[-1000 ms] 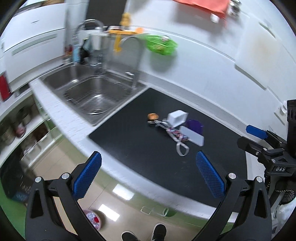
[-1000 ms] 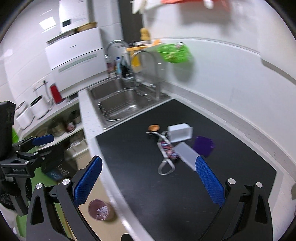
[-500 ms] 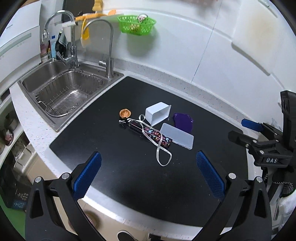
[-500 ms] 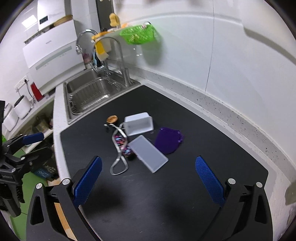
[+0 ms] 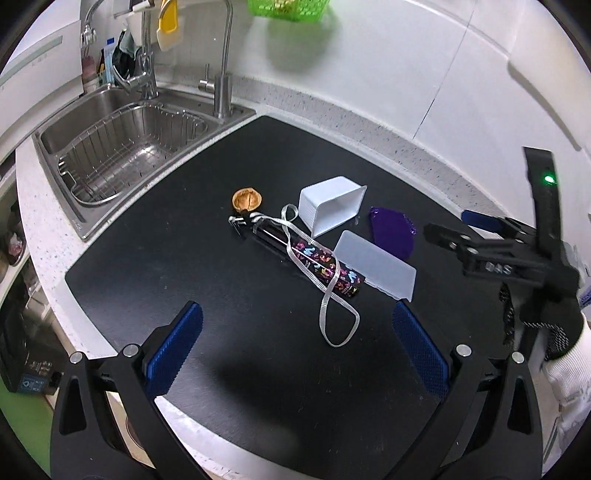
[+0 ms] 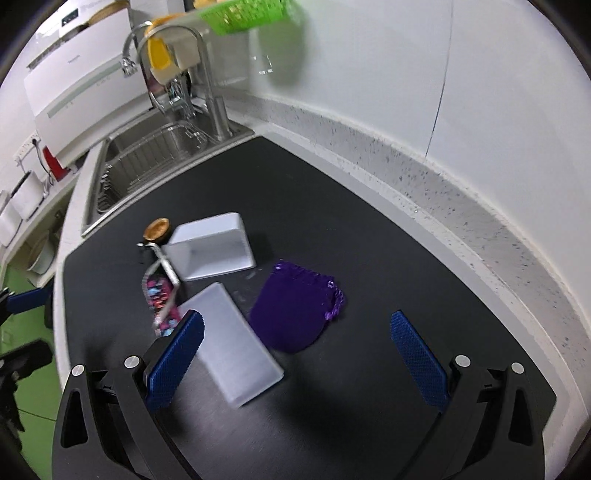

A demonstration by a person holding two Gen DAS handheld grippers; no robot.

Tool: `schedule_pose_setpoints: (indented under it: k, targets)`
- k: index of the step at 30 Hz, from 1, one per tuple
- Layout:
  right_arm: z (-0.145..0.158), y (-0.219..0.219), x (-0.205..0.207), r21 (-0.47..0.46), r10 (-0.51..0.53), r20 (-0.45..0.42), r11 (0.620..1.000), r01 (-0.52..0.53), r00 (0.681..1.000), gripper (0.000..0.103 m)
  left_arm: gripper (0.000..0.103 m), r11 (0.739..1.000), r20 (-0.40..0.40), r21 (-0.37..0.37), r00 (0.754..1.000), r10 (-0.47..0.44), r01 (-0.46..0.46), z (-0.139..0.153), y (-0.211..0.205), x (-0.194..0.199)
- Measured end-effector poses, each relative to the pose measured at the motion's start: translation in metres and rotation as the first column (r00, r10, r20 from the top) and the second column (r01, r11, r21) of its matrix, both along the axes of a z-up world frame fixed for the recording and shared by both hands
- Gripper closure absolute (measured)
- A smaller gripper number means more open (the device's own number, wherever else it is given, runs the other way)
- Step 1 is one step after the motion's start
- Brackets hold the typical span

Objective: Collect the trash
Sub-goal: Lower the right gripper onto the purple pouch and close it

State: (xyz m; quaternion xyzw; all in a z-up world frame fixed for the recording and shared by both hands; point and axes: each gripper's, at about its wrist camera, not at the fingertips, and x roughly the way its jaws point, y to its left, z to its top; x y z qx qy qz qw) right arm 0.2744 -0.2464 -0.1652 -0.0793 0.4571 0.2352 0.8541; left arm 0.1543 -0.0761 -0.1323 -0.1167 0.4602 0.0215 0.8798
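Note:
Trash lies on a black mat (image 5: pixel 207 236): a white box on its side (image 5: pixel 330 210) (image 6: pixel 212 245), a flat white lid (image 5: pixel 376 264) (image 6: pixel 234 345), a purple pouch (image 5: pixel 391 232) (image 6: pixel 295 312), a brown nutshell (image 5: pixel 246 198) (image 6: pixel 158 229), a colourful black wrapper (image 5: pixel 314 262) (image 6: pixel 159 295) and a grey ribbon loop (image 5: pixel 332 306). My left gripper (image 5: pixel 295 350) is open above the mat's near part, just short of the ribbon. My right gripper (image 6: pixel 295 354) is open, hovering over the lid and the pouch; it also shows in the left wrist view (image 5: pixel 480 236).
A steel sink (image 5: pixel 122 147) with a wire rack and taps lies left of the mat. A green basket (image 5: pixel 288 9) hangs on the white wall. The speckled counter edge (image 6: pixel 443 206) runs behind the mat. Shelves and floor are at the left.
Both grippers have moved forward and down toward the trash pile. The objects now look larger and closer. Nothing has been taken hold of.

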Motion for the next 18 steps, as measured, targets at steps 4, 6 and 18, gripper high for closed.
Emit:
schedule_pose_setpoints:
  k: [4, 6, 18]
  targets:
    - [-0.020, 0.004, 0.018, -0.018, 0.007, -0.024, 1.000, -0.007, 1.000, 0.006, 0.003, 1.000, -0.018, -0.012, 1.000, 0.017, -0.017, -0.012, 0.000, 0.005]
    - [-0.027, 0.006, 0.023, -0.021, 0.008, -0.027, 1.000, -0.008, 1.000, 0.006, 0.003, 0.999, -0.026, -0.019, 0.999, 0.026, -0.027, -0.018, 0.000, 0.007]
    - [-0.053, 0.013, 0.034, -0.037, 0.019, -0.067, 0.999, -0.022, 0.998, 0.049, 0.003, 0.998, -0.048, -0.043, 0.998, 0.044, -0.046, -0.032, 0.002, 0.012]
